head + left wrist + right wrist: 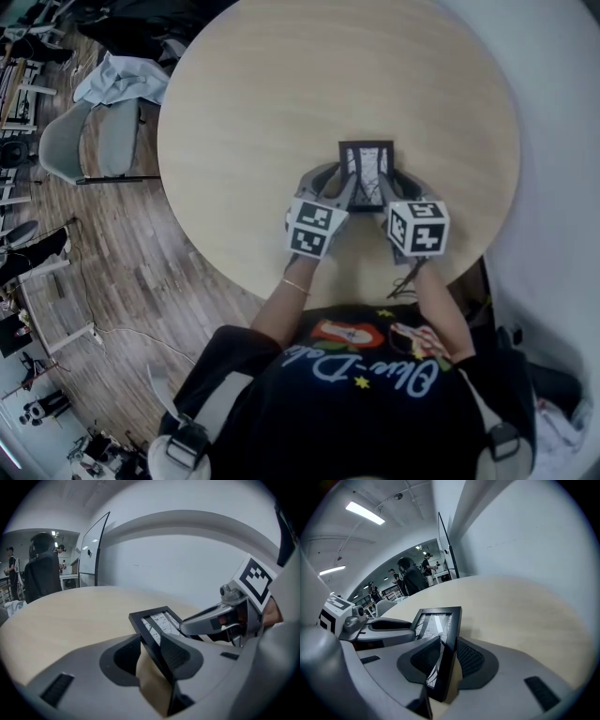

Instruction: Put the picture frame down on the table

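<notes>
A black picture frame point(366, 161) with a black-and-white print is held tilted over the near side of the round wooden table point(281, 94). My left gripper point(345, 181) is shut on its left edge and my right gripper point(386, 186) is shut on its right edge. In the left gripper view the frame point(159, 620) slants between the jaws of my left gripper point(152, 653), with the right gripper point(211, 620) beyond it. In the right gripper view the frame point(438, 620) stands edge-on between the pads of my right gripper point(446, 656). I cannot tell whether its bottom edge touches the table.
The table's near edge runs just below the grippers, next to the person's body. A grey chair point(84, 141) and a heap of cloth point(122, 75) stand on the wooden floor to the left. A white wall point(562, 187) curves along the right.
</notes>
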Tool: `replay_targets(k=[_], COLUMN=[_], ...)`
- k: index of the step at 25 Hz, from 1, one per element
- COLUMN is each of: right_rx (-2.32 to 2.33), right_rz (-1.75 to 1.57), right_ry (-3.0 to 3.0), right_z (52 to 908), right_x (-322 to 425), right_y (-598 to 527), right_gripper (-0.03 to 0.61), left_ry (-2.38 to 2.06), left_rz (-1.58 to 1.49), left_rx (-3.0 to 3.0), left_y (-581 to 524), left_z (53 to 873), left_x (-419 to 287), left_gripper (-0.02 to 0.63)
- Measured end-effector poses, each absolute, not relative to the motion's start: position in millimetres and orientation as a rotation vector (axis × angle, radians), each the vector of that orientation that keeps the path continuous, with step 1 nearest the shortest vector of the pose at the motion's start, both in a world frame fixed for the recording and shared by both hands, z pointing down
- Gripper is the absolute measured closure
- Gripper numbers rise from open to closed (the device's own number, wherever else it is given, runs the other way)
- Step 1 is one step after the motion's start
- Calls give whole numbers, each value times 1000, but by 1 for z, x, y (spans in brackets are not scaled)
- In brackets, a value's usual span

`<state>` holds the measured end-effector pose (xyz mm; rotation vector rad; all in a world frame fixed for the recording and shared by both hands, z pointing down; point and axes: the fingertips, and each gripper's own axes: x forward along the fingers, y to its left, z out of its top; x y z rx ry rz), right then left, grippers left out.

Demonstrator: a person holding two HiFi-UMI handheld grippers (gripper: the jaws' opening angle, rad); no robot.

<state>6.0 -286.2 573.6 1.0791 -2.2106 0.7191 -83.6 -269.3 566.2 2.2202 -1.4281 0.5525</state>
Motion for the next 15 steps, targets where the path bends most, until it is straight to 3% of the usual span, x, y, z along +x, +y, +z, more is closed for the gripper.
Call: replay_targets(k=[15], right_rx=[1088], right_rz=[673], right_ry=[-2152], right_z=[584], right_x=[3], right_y=[-293], right_gripper=[488], left_ry=[-1478], left_rz=[642], left_rx=[2158], left_y=[-277], left_z=[576], left_x=[-87], left_gripper=[499])
